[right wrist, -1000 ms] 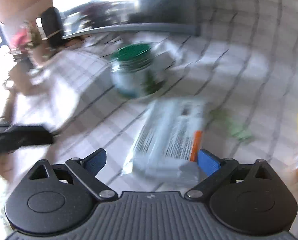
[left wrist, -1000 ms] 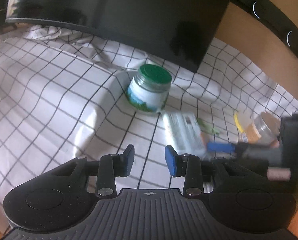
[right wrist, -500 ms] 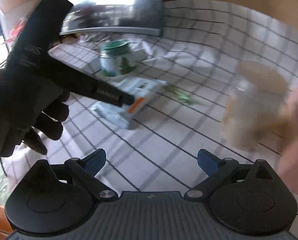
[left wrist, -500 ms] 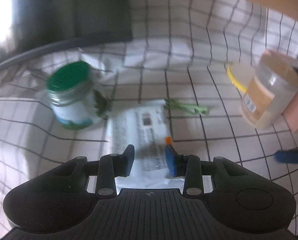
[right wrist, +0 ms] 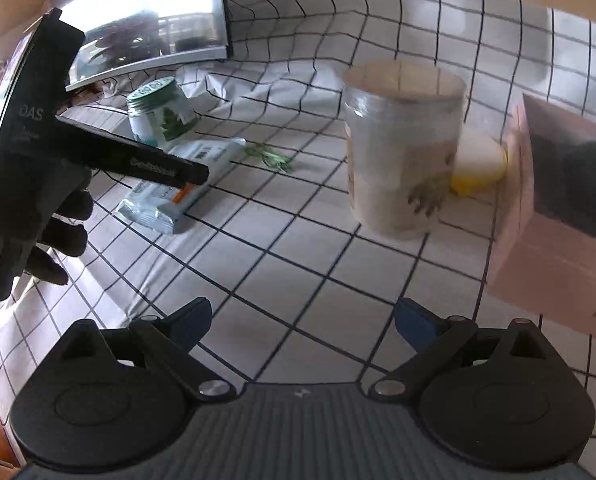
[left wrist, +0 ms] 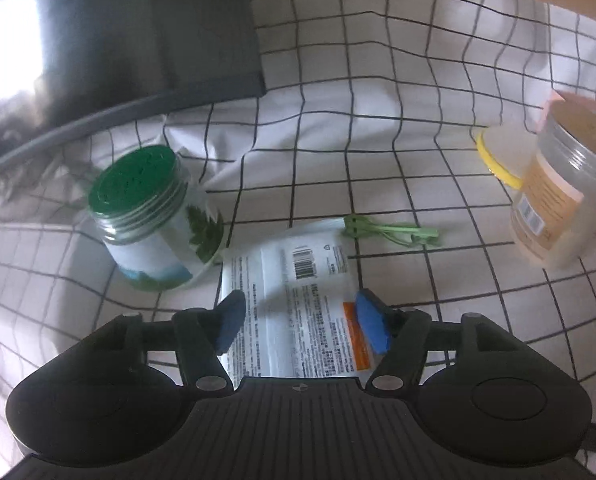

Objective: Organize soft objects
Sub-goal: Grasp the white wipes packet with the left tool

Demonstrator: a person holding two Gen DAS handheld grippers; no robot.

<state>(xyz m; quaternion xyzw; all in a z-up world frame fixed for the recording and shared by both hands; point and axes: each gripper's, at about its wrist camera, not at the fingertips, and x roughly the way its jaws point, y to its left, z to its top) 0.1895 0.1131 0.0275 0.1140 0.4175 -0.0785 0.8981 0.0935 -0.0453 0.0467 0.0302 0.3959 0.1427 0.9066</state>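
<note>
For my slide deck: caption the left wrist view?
Open left gripper straddles a white wipes pack on checked cloth.

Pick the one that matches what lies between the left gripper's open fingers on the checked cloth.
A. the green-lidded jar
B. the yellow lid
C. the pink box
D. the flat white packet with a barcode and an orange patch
D: in the left wrist view the white packet lies flat on the cloth between the spread fingers of the left gripper, while the green-lidded jar stands off to its left.
</note>
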